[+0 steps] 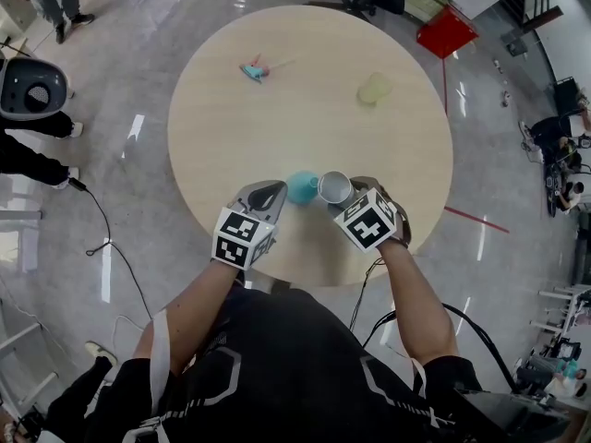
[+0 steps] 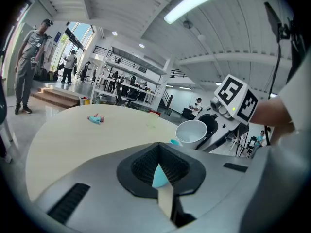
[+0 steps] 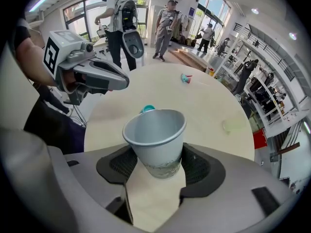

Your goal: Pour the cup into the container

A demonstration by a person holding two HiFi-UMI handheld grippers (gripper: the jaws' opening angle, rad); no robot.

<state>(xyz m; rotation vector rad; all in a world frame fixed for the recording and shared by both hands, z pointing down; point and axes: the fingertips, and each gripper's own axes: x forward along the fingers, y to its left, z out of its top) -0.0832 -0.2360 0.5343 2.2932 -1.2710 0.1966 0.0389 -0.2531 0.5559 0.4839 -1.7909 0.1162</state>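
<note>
Right claw [image 3: 158, 171] clamped on paper cup [image 3: 155, 140]; left claw [image 2: 158, 168] closed, empty.
Cup was held off the worktop [image 1: 314, 109] near the person's edge, its mouth right beside the small teal container [image 1: 302, 187]. Left claw's tip sat just at the container's other side, jaws together bar a thin slit. A teal-pink item [image 1: 254, 69] and a pale green item [image 1: 374, 89] lay well apart on the far side.
</note>
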